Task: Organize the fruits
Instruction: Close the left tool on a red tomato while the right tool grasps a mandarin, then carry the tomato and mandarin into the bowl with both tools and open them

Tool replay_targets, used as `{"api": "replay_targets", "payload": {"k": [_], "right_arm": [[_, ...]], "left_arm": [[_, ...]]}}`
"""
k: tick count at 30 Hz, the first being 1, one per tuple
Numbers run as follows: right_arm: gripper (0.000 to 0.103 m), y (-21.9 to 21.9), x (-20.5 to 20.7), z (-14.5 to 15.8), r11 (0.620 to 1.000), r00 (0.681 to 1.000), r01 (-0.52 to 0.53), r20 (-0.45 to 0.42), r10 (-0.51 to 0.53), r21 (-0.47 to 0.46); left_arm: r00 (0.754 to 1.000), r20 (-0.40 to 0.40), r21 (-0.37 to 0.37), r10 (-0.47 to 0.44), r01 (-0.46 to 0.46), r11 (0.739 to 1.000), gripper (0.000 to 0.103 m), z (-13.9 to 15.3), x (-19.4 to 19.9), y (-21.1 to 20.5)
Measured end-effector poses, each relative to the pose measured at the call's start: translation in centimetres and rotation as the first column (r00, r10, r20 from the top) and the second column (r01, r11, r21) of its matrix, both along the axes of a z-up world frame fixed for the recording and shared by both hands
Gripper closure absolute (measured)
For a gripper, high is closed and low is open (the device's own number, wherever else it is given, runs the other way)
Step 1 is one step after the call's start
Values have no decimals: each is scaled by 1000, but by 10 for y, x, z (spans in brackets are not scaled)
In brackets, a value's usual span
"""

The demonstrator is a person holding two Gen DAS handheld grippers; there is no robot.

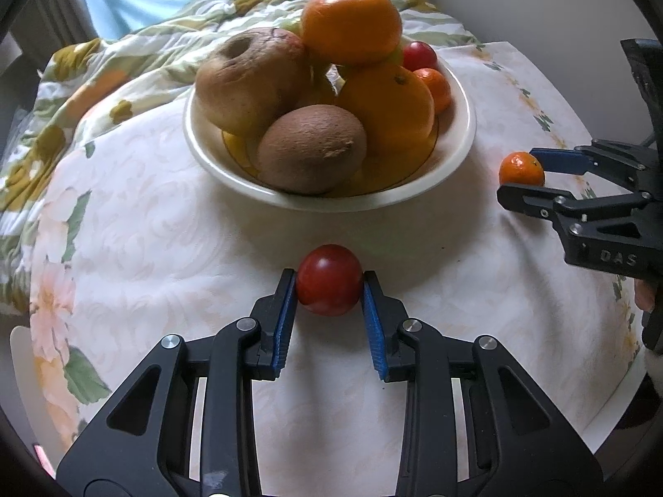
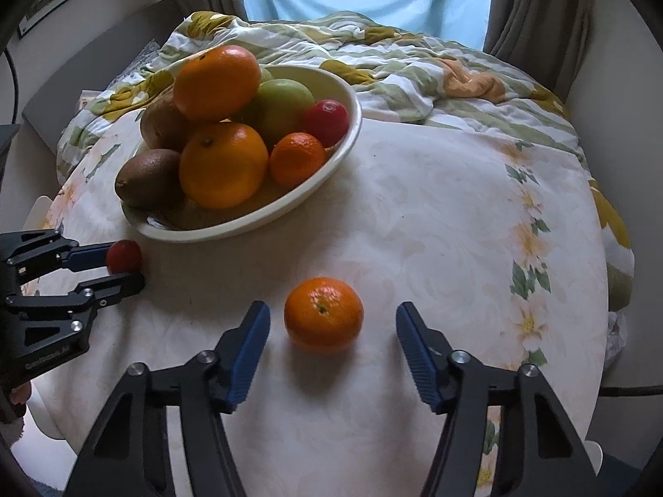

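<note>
The bowl [image 1: 464,132] stands toward the far side of the cloth-covered surface [image 1: 165,248] and already carries most of the fruit: two large oranges, a browned apple, a kiwi, a green apple visible from the right wrist view, a small mandarin and a small red fruit tucked at its right rim. Two pieces lie outside it. The red fruit [image 1: 328,279] sits on the surface just in front of the bowl's near rim, between the fingers of the left gripper [image 1: 329,290]; both blue pads appear to touch its sides, so the grip looks closed on it, though the fruit seems to rest on the cloth and is not lifted. The loose mandarin [image 2: 323,312] lies on the surface to the right of the bowl and apart from it. The right gripper [image 2: 331,331] straddles it with fingers spread wide, a clear gap on either side, holding nothing. Judgement: the task is well advanced, with the bulk of the fruit collected; what is left is to close on the mandarin and carry both pieces into the bowl. The pile is already heaped, so free room appears limited to the right side.
</note>
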State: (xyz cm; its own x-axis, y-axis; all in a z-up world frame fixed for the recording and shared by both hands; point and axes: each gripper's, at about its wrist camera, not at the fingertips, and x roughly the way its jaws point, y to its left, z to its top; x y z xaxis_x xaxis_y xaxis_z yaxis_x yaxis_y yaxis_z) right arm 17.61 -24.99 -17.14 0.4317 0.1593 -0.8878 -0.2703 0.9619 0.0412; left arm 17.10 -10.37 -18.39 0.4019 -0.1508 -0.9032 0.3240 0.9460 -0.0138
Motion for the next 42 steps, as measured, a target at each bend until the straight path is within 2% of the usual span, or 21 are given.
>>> {"api": "replay_targets", "payload": {"k": [4, 7, 17, 30, 35, 42], "right_arm": [[68, 5, 2, -3, 1000, 1000, -28, -6, 28, -15], [68, 10, 2, -2, 998, 999, -42, 6, 42, -42], [68, 11, 0, 15, 997, 997, -74, 26, 75, -19], [68, 0, 6, 72, 995, 992, -102, 73, 101, 9], [68, -4, 19, 91, 995, 990, -96, 102, 94, 11], [68, -4, 50, 104, 998, 992, -54, 118, 51, 22]], "left_arm": [[1000, 5, -2, 12, -12, 1000, 66, 2, 0, 3], [1000, 8, -5, 22, -22, 1000, 66, 4, -1, 5], [997, 30, -16, 67, -67, 998, 66, 23, -3, 10], [984, 118, -39, 133, -129, 991, 66, 84, 1, 11], [976, 157, -63, 148, -140, 988, 66, 105, 19, 17], [979, 163, -100, 126, -111, 989, 66, 112, 64, 26]]}}
